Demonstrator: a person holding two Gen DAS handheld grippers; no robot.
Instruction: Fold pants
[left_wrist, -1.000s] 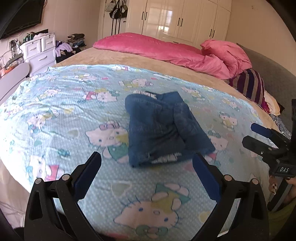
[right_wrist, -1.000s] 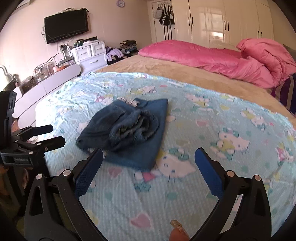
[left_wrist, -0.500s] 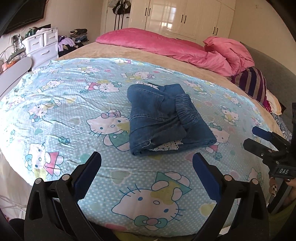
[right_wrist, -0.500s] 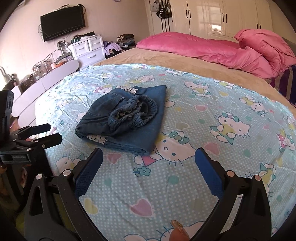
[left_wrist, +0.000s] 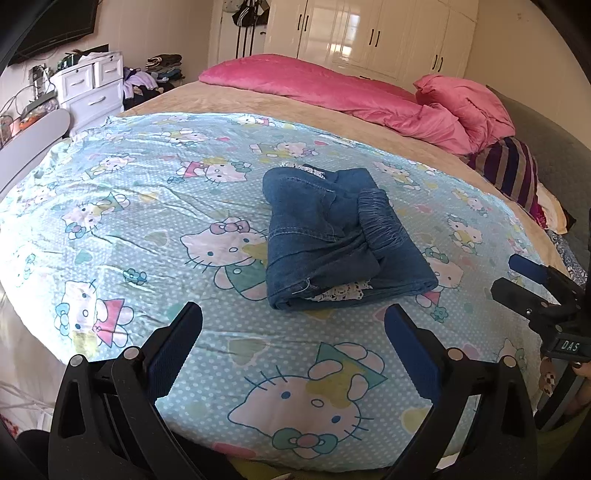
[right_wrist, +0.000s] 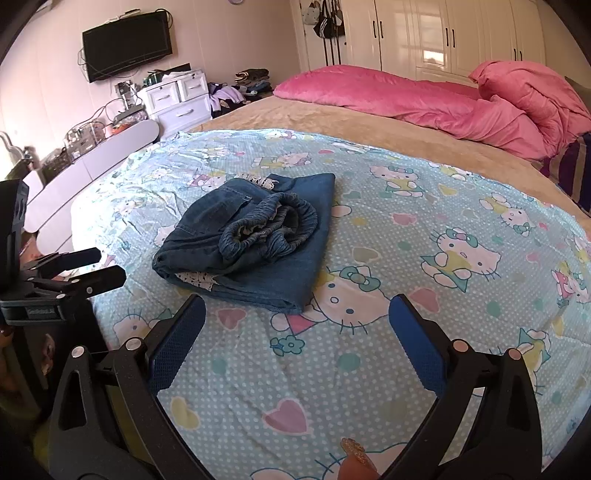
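Blue denim pants (left_wrist: 332, 236) lie folded into a compact bundle on the Hello Kitty sheet (left_wrist: 155, 229), elastic waistband on top. They also show in the right wrist view (right_wrist: 255, 240). My left gripper (left_wrist: 293, 347) is open and empty, held back from the near edge of the pants. My right gripper (right_wrist: 297, 338) is open and empty, also short of the pants. The right gripper shows at the right edge of the left wrist view (left_wrist: 535, 288), and the left gripper at the left edge of the right wrist view (right_wrist: 74, 269).
The sheet covers a bed with a tan blanket (left_wrist: 258, 99) and pink duvet (left_wrist: 351, 96) at the far side. A striped cushion (left_wrist: 509, 170) lies right. White drawers (right_wrist: 177, 99) and a grey bench (right_wrist: 92, 155) stand left of the bed.
Both grippers have drawn back and up from the bed, so the pants sit farther away in both views. The pants have not moved. Both grippers stay open.
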